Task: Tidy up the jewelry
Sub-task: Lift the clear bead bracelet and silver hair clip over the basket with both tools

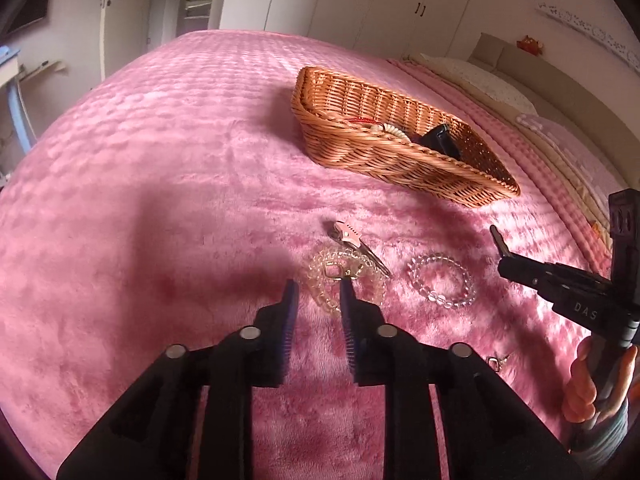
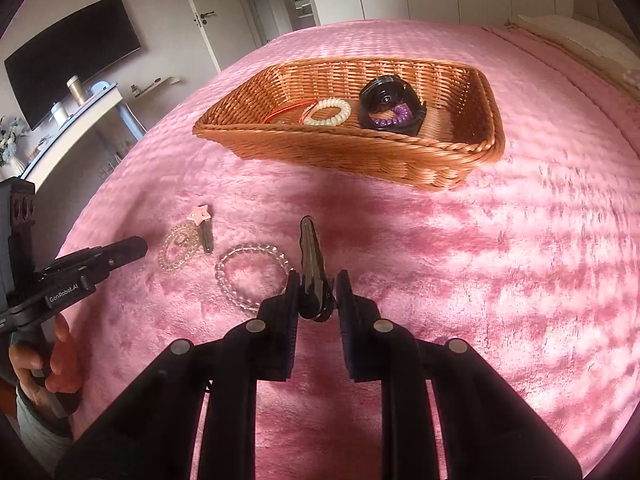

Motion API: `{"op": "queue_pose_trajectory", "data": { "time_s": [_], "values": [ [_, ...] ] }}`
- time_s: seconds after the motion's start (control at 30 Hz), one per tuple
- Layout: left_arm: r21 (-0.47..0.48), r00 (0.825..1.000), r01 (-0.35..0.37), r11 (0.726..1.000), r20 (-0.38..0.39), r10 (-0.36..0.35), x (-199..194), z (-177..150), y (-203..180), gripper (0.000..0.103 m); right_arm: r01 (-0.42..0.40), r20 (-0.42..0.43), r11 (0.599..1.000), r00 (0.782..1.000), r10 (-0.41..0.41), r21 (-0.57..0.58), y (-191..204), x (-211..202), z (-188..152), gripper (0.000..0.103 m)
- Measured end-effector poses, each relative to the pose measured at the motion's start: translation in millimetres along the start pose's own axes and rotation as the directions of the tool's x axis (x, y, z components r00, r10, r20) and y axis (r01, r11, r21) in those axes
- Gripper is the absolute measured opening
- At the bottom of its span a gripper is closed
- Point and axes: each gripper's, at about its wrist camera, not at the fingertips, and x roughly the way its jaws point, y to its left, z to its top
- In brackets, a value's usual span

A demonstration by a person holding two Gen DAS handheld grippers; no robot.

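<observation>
Basket (image 2: 440, 160) upper centre of the right wrist frame, on the bed (image 2: 520, 280); coil ties (image 2: 326, 112) and watch (image 2: 384, 100) inside. Below it, left of centre: star clip (image 2: 202, 220) and chain bracelet (image 2: 178, 246) touching, bead bracelet (image 2: 250, 276) just right. Dark clip (image 2: 312, 264) between the right jaws.

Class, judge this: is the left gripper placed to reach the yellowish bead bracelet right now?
Probably yes: the left gripper is open just before the yellowish bead bracelet, nothing between. The pink hair clip touches its far side.
</observation>
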Motion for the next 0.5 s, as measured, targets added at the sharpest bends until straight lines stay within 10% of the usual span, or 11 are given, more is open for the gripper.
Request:
{"op": "queue_pose_trajectory", "data": {
  "time_s": [0.27, 0.5],
  "values": [
    [0.14, 0.983, -0.163, 0.977, -0.057, 0.173, 26.4, -0.6, -24.2, 0.011, 0.037, 0.02, 0.999, 0.999, -0.038, 0.028, -10.3, 0.3, -1.2, 0.016],
    [0.113, 0.986, -0.163, 0.98, -0.026, 0.167, -3.1, -20.4, -13.9, 0.007, 0.023, 0.026, 0.999, 0.999, -0.024, 0.033, -7.0, -5.7, -5.1, 0.016]
  ]
}}
